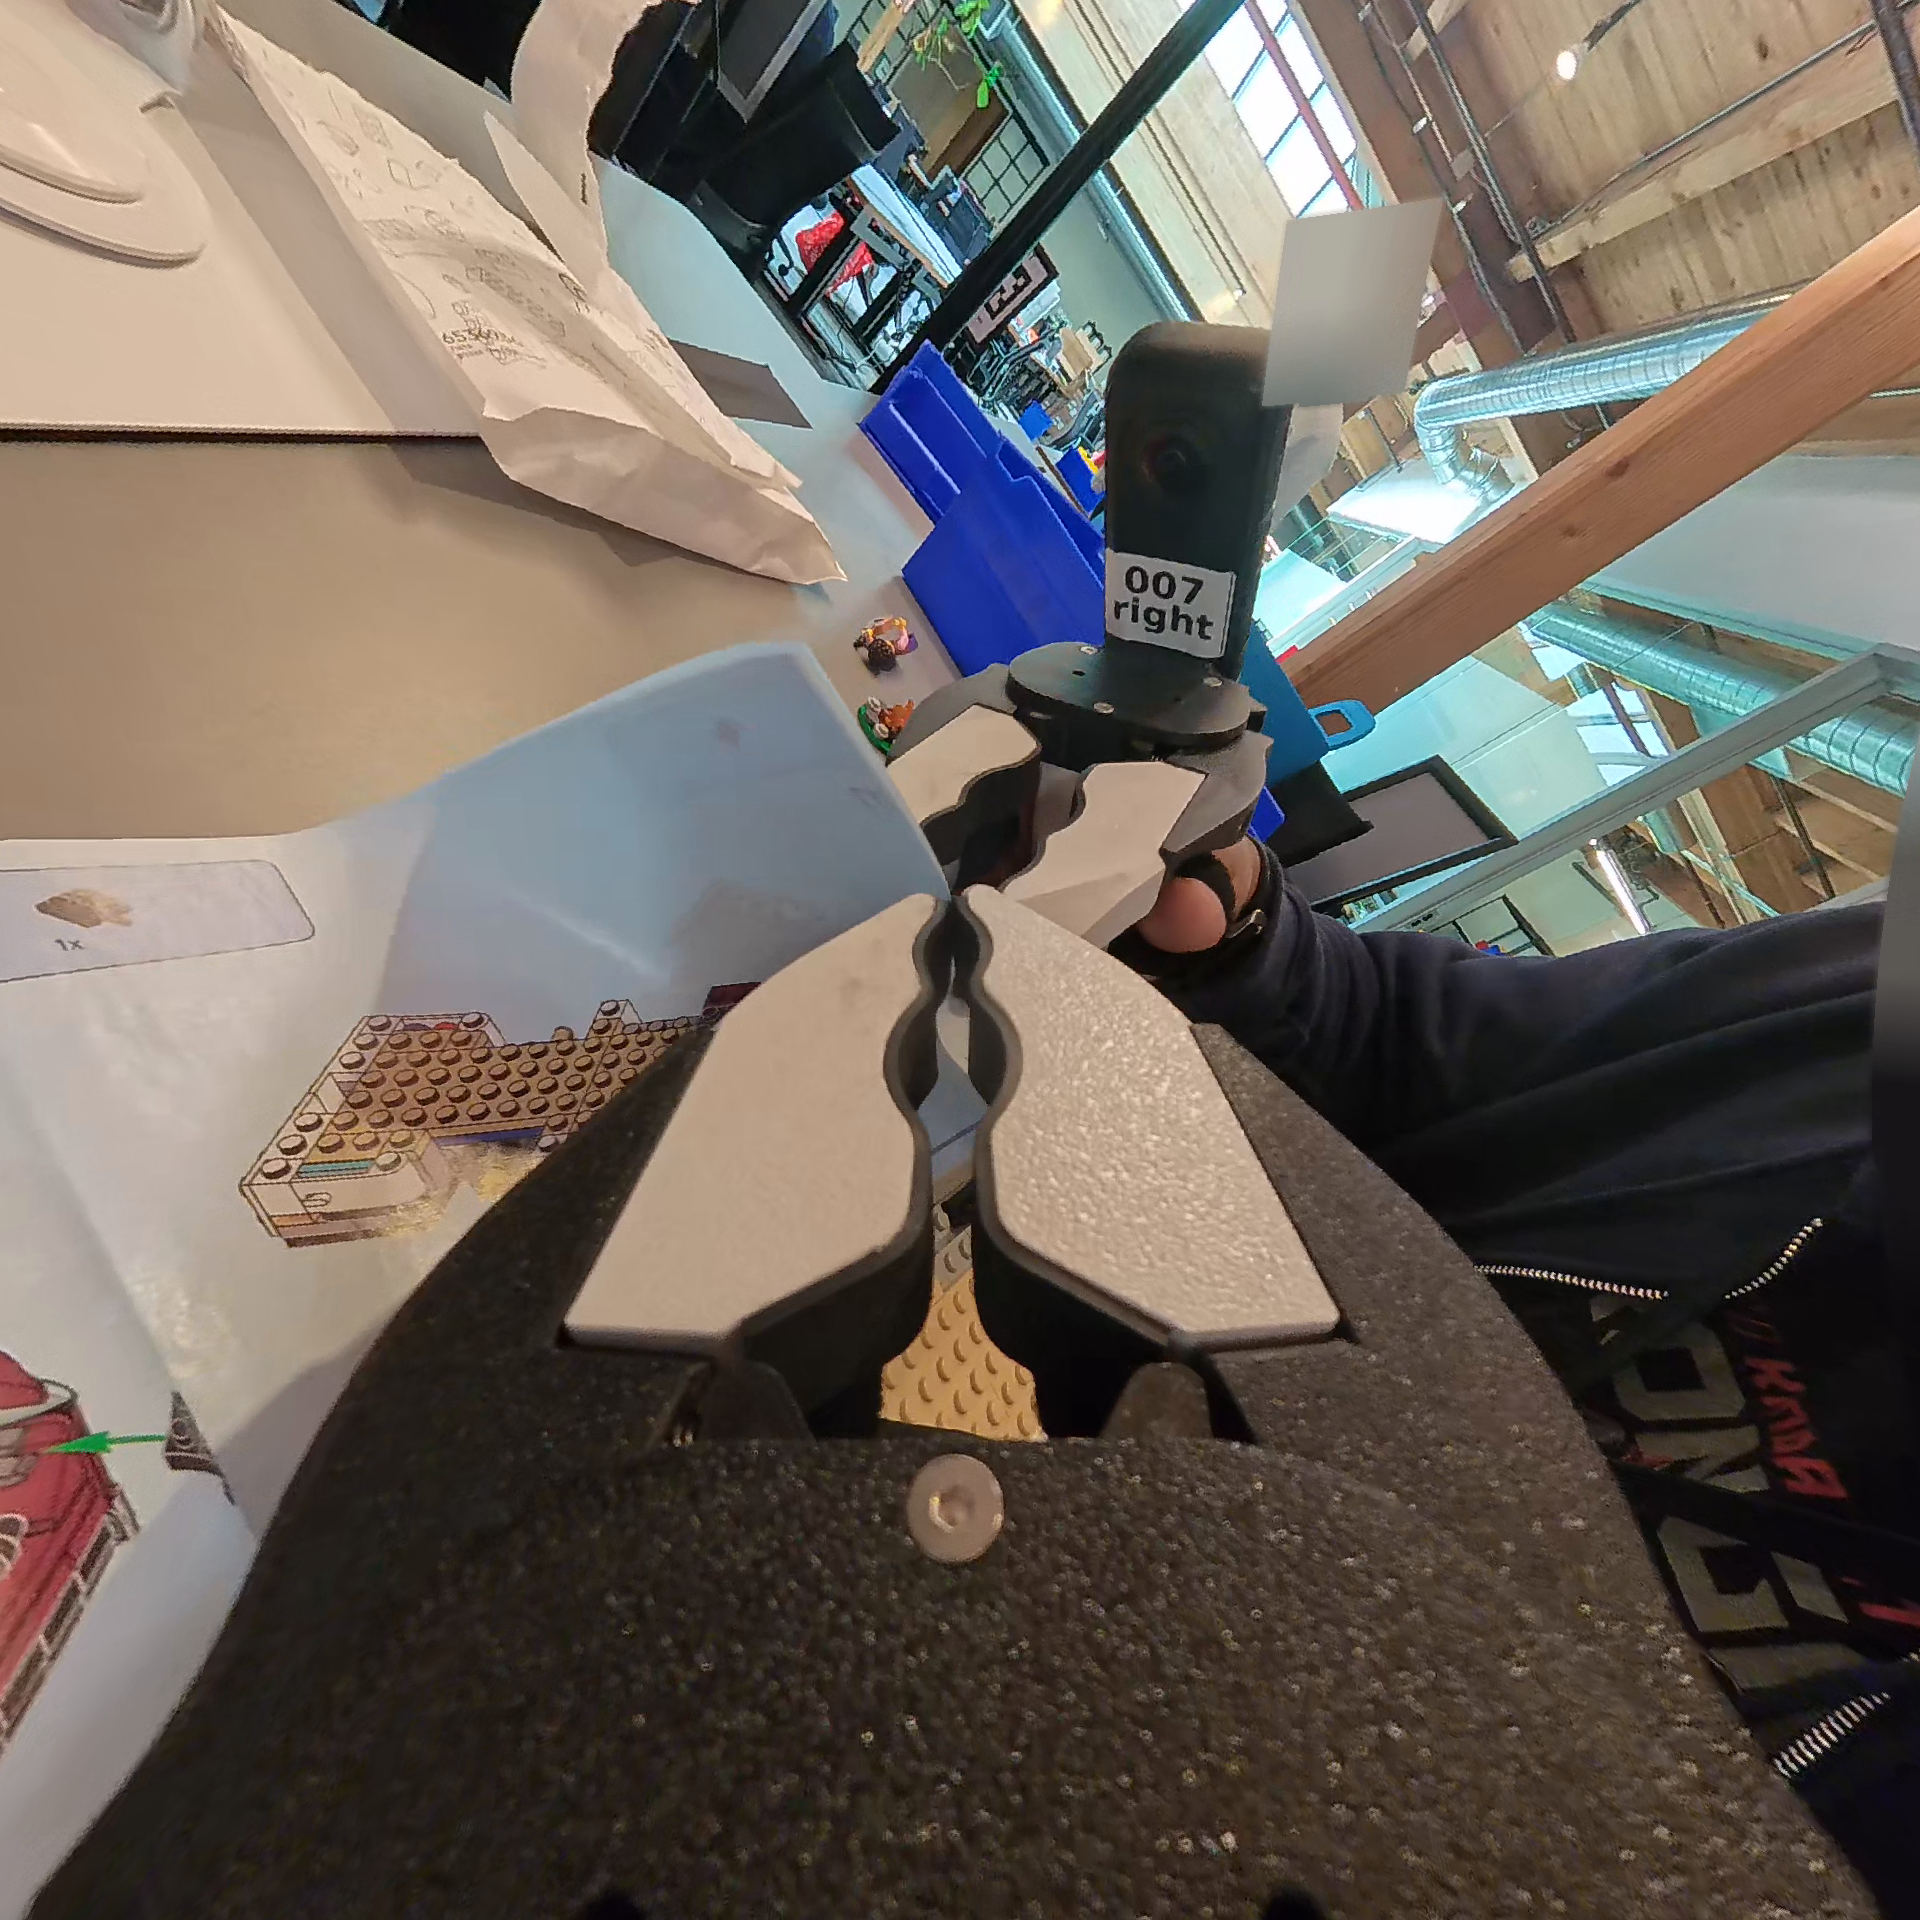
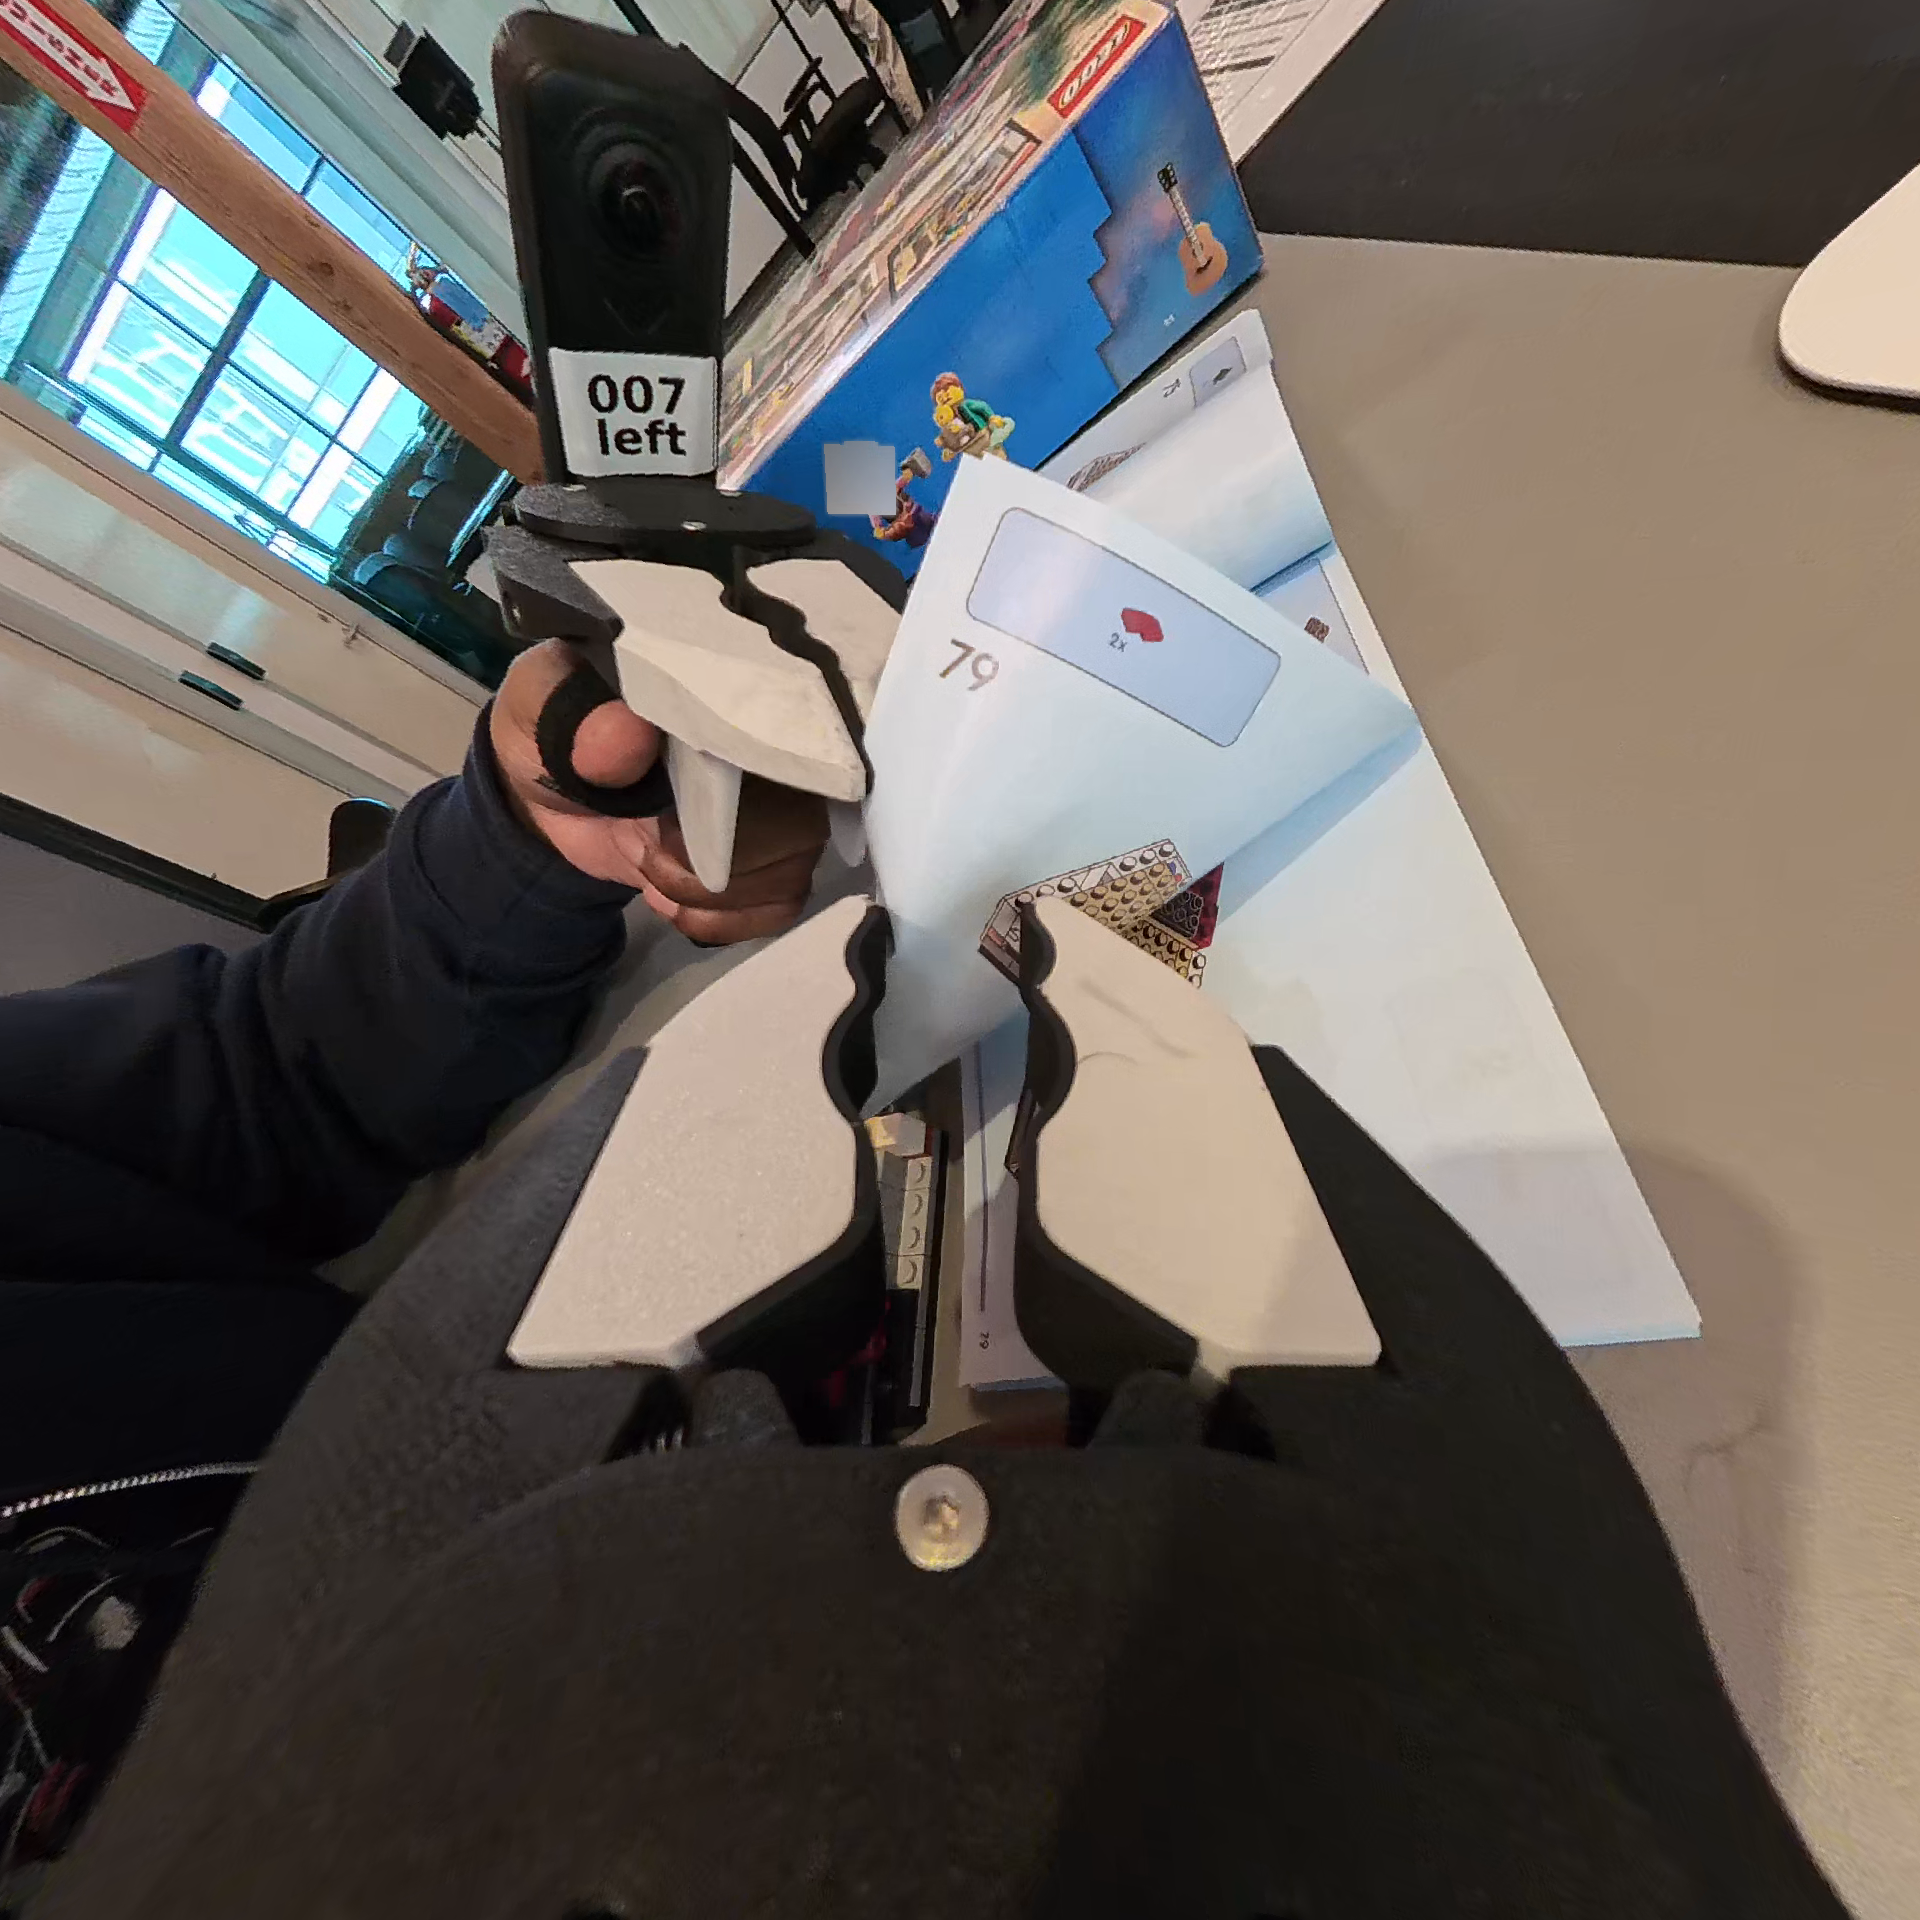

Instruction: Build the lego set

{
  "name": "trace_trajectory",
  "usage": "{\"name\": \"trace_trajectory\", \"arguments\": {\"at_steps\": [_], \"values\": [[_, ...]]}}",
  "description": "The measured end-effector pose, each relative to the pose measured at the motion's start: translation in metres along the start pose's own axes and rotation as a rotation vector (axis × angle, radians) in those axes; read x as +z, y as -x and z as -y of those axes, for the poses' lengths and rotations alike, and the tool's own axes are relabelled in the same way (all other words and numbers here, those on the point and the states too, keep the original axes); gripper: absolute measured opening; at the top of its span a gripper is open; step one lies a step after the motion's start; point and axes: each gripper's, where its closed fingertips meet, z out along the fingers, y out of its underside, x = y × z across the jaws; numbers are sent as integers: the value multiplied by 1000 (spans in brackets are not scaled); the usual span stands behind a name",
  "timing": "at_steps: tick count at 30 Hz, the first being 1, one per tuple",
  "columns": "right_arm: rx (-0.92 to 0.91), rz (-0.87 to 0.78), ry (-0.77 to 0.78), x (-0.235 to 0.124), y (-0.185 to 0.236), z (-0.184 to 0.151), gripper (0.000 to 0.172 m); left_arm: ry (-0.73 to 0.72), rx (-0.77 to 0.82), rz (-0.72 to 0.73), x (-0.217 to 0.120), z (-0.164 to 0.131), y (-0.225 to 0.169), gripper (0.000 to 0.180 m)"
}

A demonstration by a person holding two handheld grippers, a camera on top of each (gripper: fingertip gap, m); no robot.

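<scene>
An open brick-building instruction booklet lies on the grey table. One pale blue page is lifted and curls upward. My left gripper is shut on that page's edge, and a strip of the page shows between its fingers. In the right wrist view the left gripper pinches the page from the left. My right gripper is open, its fingers standing on either side of the page's lower part without clamping it. The right gripper also shows in the left wrist view, just behind my left fingertips.
A blue toy-set box stands behind the booklet. A white paper bag, blue bins and small toy figures sit farther back. A tan studded plate lies under my left gripper. A white rounded object is at far right. Less than 4 cm separates the two grippers' tips. Both grippers' tips are roughly 20 centimeters from the white rounded object.
</scene>
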Motion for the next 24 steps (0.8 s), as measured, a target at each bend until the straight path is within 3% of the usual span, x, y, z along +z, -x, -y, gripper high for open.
{"name": "trace_trajectory", "arguments": {"at_steps": [14, 24], "values": [[11, 49, -7, -1, 6, 0, 19, -25, -9, -14, -2, 4, -1, 0], [-12, -12, 16, -1, -4, -3, 22, -11, -16, -35, 1, 0, -3, 5]]}}
